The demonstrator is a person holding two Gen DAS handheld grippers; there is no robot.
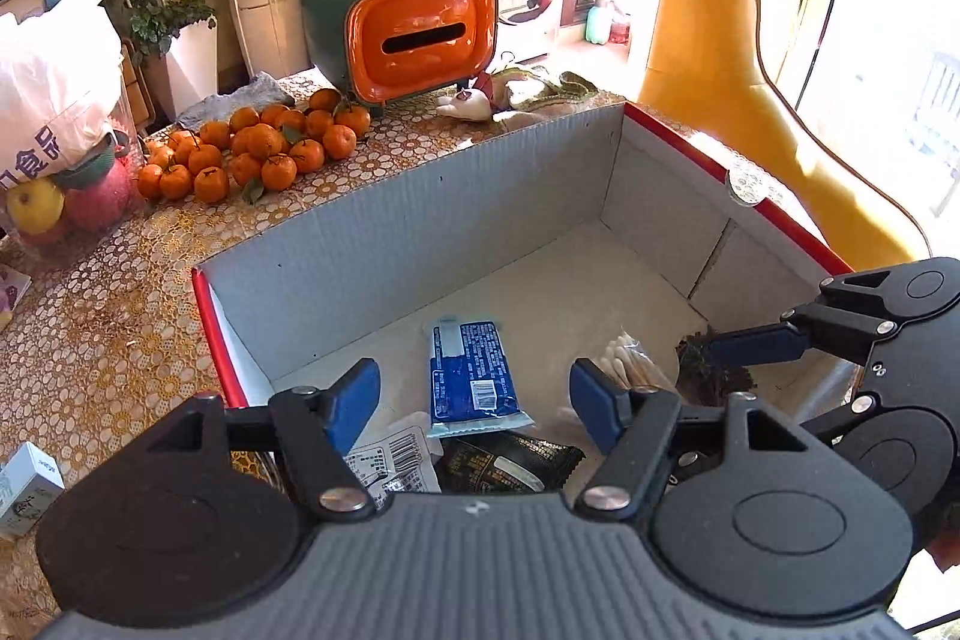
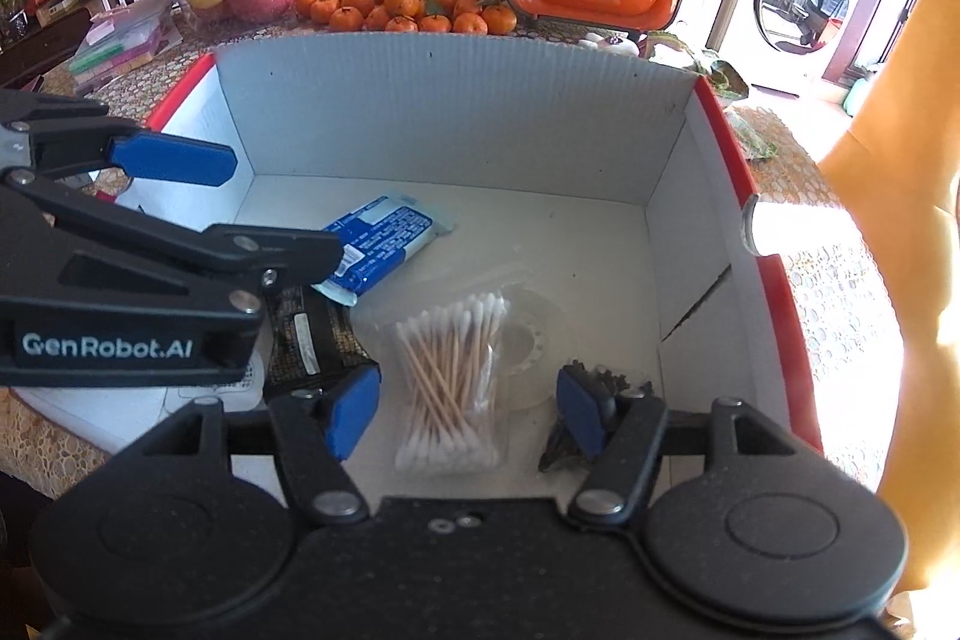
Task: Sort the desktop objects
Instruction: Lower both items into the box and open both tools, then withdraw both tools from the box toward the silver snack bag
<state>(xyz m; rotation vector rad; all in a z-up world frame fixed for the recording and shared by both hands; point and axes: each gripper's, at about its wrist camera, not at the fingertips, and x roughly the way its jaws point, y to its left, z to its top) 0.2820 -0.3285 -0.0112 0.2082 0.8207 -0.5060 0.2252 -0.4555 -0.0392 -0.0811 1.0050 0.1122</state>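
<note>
1. The small white carton (image 1: pixel 27 484) lies on the lace-patterned counter (image 1: pixel 108 340), outside the red-edged cardboard box (image 1: pixel 420 220) and well to the left of the left gripper (image 1: pixel 474 403); judged from this, it is one desktop thing not yet sorted.
2. The left gripper's jaws stand spread and pinch nothing. Just ahead of them, between their lines, the blue-and-white flat packet (image 1: pixel 474 370) rests on the box floor; a white barcode sachet (image 1: pixel 393 460) and a black foil pouch (image 1: pixel 510 460) lie beneath them.
3. The right gripper (image 2: pixel 468 406) also hangs with jaws spread and empty. The clear bag of wooden cotton swabs (image 2: pixel 450 376) lies between them, and a dark crumpled item (image 2: pixel 618 382) lies by the right jaw.
4. The step looks like a release into the box. The next move calls for lifting both grippers clear of the walls and reaching outward for remaining items.
</note>
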